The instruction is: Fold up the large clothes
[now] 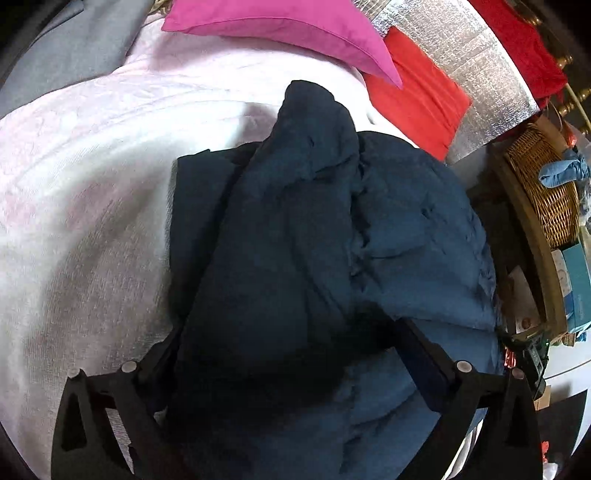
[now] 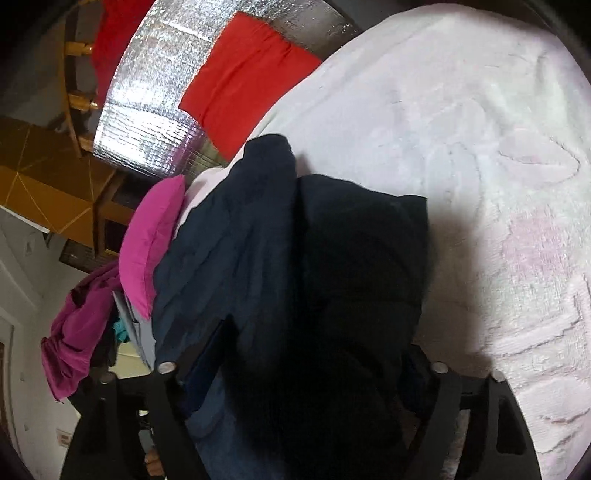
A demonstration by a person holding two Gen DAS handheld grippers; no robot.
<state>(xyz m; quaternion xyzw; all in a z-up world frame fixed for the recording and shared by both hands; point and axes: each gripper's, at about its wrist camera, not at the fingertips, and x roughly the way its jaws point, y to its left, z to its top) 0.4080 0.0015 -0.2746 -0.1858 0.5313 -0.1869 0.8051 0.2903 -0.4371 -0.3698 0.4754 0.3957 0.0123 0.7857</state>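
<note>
Broadly, the pink blanket (image 1: 92, 177) lies bare left of the navy garment (image 1: 295, 240), which is bunched between both grippers' fingers; left gripper (image 1: 291, 354) and right gripper (image 2: 299, 354) grips can't be told. Rightward, a basket (image 1: 550, 192) holds blue cloth (image 1: 563, 171).

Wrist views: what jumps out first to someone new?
The dark navy garment fills the middle of both views, bunched in thick folds on the pale pink blanket, running down between the fingers of each gripper. Next, the colour behind it: a magenta pillow at the far edge, with a red cloth beside it against a silver foil sheet. A wicker basket sits off the bed's side.
</note>
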